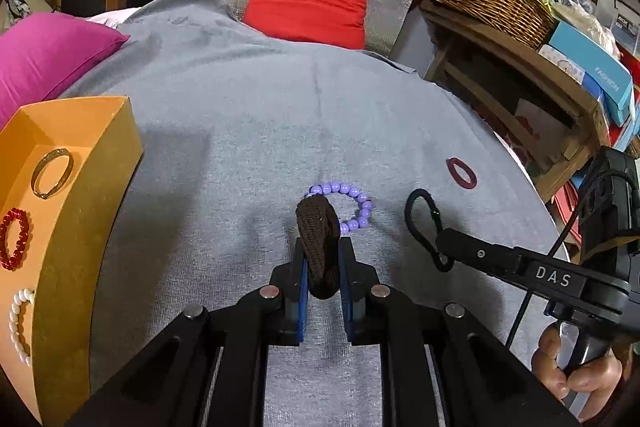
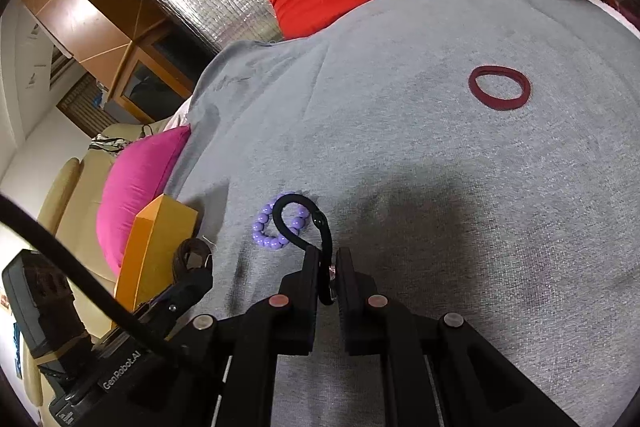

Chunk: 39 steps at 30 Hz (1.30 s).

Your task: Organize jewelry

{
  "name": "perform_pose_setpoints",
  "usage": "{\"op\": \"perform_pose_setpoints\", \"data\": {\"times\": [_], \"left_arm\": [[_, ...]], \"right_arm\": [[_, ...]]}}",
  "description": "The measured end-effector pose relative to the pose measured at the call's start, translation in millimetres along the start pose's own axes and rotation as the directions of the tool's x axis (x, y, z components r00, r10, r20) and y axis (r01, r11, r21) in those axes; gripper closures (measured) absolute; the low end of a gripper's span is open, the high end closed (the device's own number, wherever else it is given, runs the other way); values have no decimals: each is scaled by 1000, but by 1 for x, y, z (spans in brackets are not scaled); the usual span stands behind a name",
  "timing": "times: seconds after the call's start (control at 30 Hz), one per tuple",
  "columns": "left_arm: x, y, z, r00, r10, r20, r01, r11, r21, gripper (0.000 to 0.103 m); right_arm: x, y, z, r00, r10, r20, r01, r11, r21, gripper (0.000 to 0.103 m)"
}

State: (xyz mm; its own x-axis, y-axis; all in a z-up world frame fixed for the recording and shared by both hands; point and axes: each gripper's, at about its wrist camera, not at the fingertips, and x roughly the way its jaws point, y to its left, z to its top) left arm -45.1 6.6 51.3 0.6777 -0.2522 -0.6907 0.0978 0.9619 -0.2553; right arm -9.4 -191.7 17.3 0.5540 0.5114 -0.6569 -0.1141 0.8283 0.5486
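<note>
Grey cloth [image 1: 248,115], left gripper [image 1: 323,267] jaws pinching brown band [image 1: 318,243], right gripper [image 2: 328,275] jaws pinching black loop [image 2: 296,215], purple bracelet [image 1: 356,205] half hidden.

The left gripper [image 1: 323,259] pinches a brown knitted band [image 1: 318,247] above the grey cloth [image 1: 240,115]. Just past it lies a purple bead bracelet [image 1: 352,205], with a dark red ring [image 1: 461,173] farther right. The right gripper [image 1: 442,243] clamps a black cord loop [image 1: 420,215]. At left, an orange box [image 1: 100,187] contains a gold bangle [image 1: 52,173], a red bead bracelet [image 1: 14,239] and a white bead bracelet [image 1: 20,323].
</note>
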Motion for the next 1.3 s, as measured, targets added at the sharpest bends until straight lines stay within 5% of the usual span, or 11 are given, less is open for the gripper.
{"op": "perform_pose_setpoints", "data": {"times": [0.57, 0.9, 1.07, 1.3], "left_arm": [[-29, 1, -4, 998, 12, 68, -12, 1000, 1, 89], [-102, 25, -1, 976, 7, 217, 2, 999, -43, 89], [-152, 54, -5, 957, 45, 286, -12, 993, -115, 89], [-211, 130, -14, 932, 210, 294, -131, 955, -268, 89]], "right_arm": [[-14, 18, -7, 998, 26, 49, -24, 999, -41, 93], [-31, 54, -14, 988, 125, 86, -117, 989, -93, 93], [-27, 92, -21, 978, 200, 63, -188, 970, -157, 93], [-22, 152, -35, 941, 337, 15, -325, 919, -224, 93]]}}
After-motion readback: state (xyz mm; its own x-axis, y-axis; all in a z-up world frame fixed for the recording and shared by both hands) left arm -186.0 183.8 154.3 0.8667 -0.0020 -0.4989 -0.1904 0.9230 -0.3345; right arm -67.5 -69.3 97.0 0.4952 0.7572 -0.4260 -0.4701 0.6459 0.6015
